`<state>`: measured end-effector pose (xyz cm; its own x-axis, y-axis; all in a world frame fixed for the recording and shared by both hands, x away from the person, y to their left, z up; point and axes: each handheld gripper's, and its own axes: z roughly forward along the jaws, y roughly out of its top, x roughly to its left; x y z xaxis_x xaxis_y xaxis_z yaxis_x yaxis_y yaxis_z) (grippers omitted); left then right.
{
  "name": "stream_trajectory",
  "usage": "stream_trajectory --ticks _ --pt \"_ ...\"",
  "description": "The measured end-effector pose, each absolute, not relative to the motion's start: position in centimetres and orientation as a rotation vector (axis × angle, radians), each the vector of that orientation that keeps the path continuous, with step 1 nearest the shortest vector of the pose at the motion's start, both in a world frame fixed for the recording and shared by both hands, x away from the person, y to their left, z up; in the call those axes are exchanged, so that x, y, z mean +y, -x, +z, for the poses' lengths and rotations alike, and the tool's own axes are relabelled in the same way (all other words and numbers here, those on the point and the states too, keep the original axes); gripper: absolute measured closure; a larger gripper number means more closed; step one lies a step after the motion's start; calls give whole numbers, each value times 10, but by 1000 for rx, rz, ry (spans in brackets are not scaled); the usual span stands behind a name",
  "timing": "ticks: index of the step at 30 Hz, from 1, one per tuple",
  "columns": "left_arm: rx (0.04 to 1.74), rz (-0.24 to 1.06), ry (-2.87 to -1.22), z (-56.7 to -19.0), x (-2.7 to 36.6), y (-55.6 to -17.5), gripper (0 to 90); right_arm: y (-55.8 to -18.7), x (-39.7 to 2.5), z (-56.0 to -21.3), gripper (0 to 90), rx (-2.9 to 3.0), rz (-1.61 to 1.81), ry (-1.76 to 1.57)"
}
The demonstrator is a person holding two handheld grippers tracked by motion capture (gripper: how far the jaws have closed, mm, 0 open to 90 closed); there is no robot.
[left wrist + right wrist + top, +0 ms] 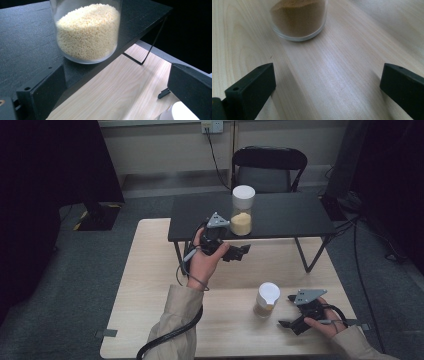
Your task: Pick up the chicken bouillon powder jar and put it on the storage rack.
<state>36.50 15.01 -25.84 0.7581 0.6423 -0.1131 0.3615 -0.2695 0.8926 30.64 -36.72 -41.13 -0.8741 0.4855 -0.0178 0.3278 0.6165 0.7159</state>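
Observation:
A tall clear jar (242, 211) with a white lid, part full of pale yellow grains, stands near the front edge of a low black shelf (285, 215). My left gripper (239, 251) hovers open just in front of and below it. In the left gripper view the jar (87, 32) sits ahead of the wide-apart jaws of the left gripper (116, 85), untouched. A short jar (266, 300) of brown powder with a white lid rests on the wooden table (150, 270). My right gripper (286, 311) is open just right of it. The right gripper view has this jar (299, 20) beyond the right gripper (327, 85).
The black shelf stands on thin metal legs (306, 257) over the table's far half. A black chair (267, 167) is behind it. Cables (362, 270) run over the grey floor at the right. The short jar's white lid (178, 112) peeks in at the left gripper view's bottom right.

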Motion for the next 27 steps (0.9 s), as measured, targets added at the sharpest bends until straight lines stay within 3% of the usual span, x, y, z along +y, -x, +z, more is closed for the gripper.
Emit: stream_trajectory --ticks 27 --pt "776 335 -1908 -295 175 -352 11 -306 -367 -411 0 2631 1102 -672"
